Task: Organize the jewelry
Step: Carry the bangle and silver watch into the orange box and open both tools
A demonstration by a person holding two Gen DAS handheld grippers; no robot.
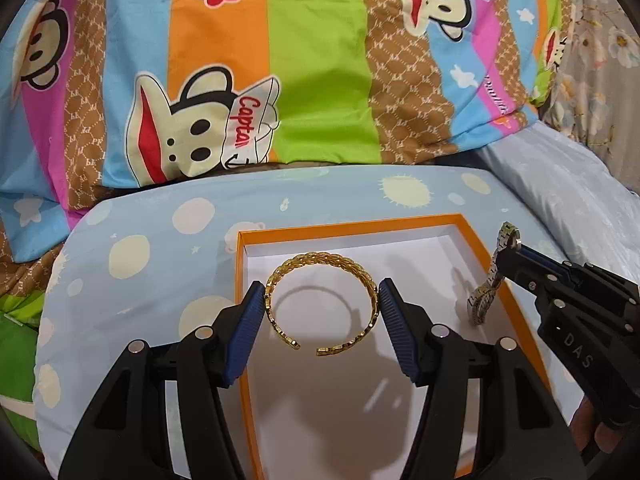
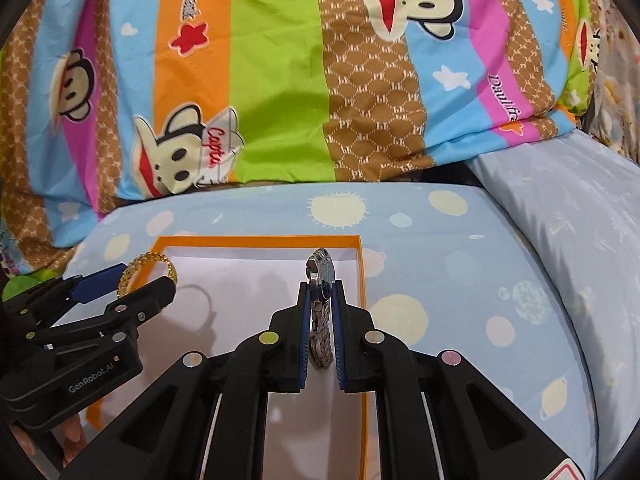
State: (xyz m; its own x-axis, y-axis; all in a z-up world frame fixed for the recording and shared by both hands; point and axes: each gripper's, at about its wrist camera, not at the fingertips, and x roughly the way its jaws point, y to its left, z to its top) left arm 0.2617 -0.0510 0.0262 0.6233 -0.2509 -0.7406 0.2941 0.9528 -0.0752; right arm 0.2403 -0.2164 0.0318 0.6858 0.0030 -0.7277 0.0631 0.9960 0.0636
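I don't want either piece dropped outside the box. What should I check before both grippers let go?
1. Gold bangle held between left gripper fingers: ok.
2. Bangle over the orange box interior: ok.
3. Silver watch clamped in right gripper: ok.
4. Watch inside the box rim: ok, near its right wall.
5. Pieces resting on the box floor: cannot tell.
6. Grippers apart from each other: ok.

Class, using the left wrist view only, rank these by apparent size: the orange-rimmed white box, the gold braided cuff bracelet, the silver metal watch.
1. Orange-rimmed white box, largest.
2. Gold braided cuff bracelet.
3. Silver metal watch, smallest as seen, though the right gripper hides part of it, so its rank below the bracelet is uncertain.
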